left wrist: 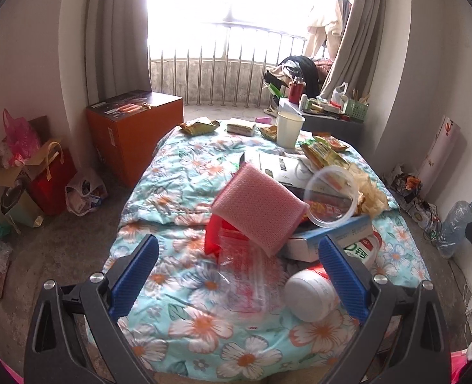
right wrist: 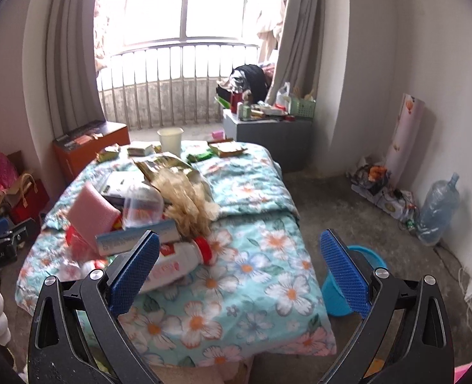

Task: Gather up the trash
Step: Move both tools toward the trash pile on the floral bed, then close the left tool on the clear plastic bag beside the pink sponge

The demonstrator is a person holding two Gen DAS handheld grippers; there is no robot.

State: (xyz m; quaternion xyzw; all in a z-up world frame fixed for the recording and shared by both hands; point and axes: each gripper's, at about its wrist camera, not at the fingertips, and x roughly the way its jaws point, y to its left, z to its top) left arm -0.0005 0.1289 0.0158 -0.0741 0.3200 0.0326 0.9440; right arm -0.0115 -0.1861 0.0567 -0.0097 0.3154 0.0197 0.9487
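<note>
Hovering spread and empty over the floral quilt (left wrist: 184,172), the left gripper (left wrist: 236,268) and right gripper (right wrist: 240,270) face a trash pile at its middle, where the white bottle (left wrist: 311,291), likely light and slippery, suits a mid-body grasp.

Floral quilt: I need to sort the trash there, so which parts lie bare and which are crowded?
The floral quilt lies bare along its near right part, beside the blue bucket, and near the orange box. The pile around the pink sponge and white bottle is crowded.
</note>
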